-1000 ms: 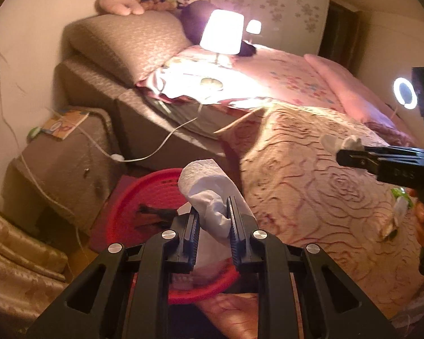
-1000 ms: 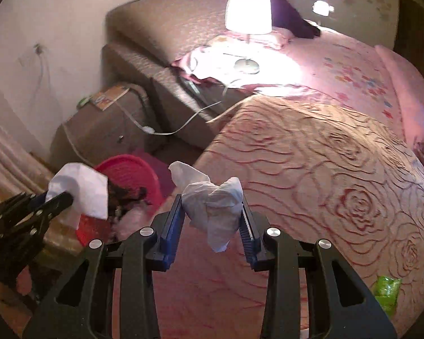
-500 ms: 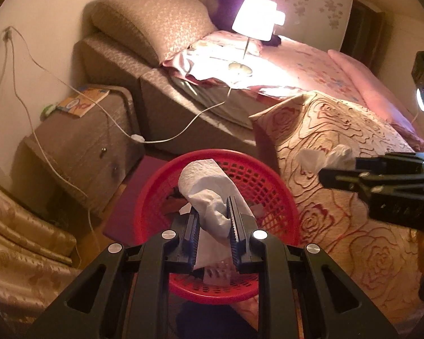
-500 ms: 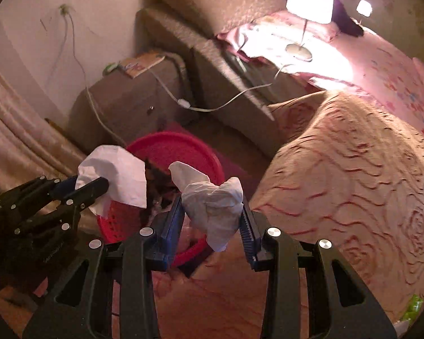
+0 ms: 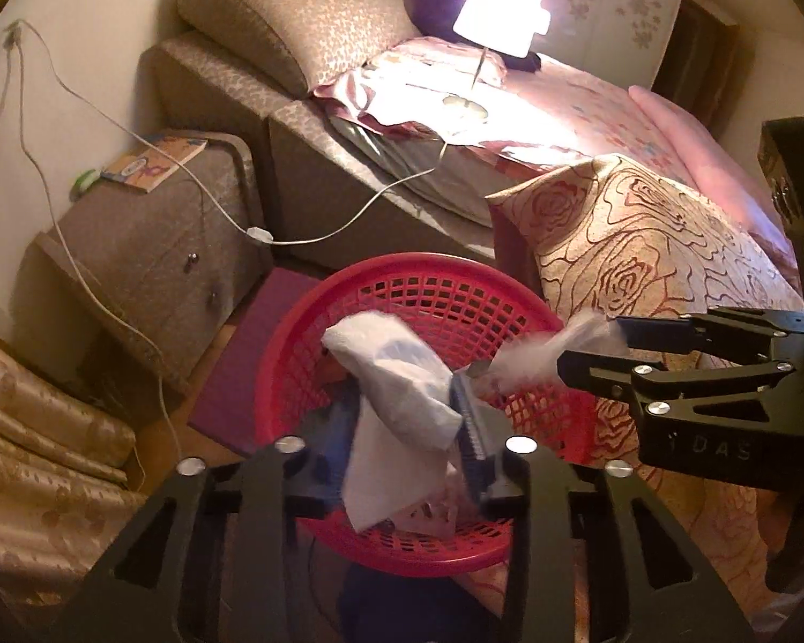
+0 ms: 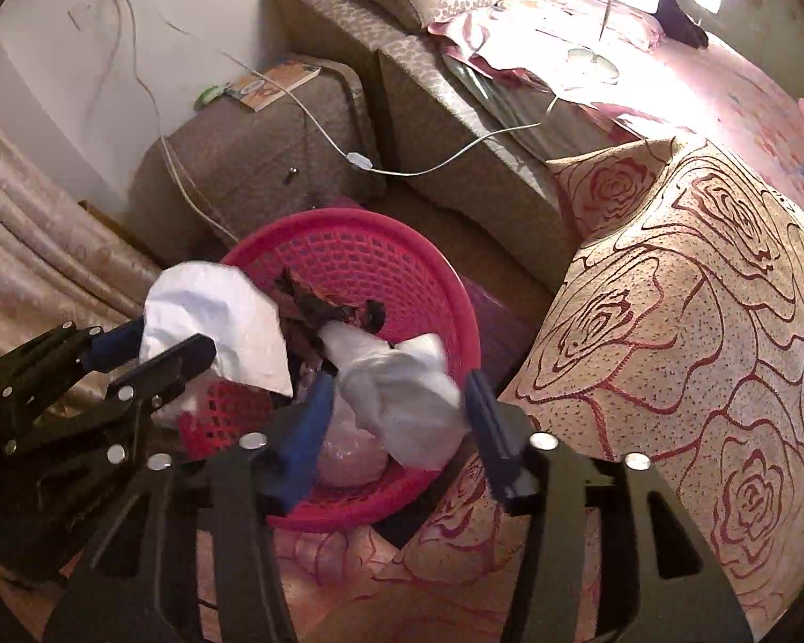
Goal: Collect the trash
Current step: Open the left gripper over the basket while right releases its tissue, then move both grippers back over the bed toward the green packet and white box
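- Left gripper [image 5: 402, 423]: poised above the red basket [image 5: 348, 289], its jaws opening. A crumpled white tissue [image 5: 396, 391] hangs between the fingers, no longer pinched and apparently slipping free. Holding it over the basket mouth lets it fall straight in.
- Right gripper [image 6: 396, 412]: entering the left wrist view from 3 o'clock, likewise over the basket with its jaws opening. A second white tissue wad [image 6: 402, 391] sags loosely between the spread blue pads [image 6: 305, 428]. It is judged to be in the act of dropping.
- Red basket: a mesh plastic bin standing on the floor between the bed's rose-patterned blanket [image 6: 697, 321], at 3 o'clock, and the bedside cabinet [image 5: 150, 246], at 10 o'clock. This places it within reach of trash gathered from the bed.
- Basket contents: in the right wrist view, dark scraps [image 6: 327, 311] lie toward the far wall at 12 o'clock, and pale, translucent wrapping [image 6: 348, 455] lies at the near side. What they are exactly cannot be told.
- Task stage: both tissues are at the point of release and neither has yet settled in the basket.
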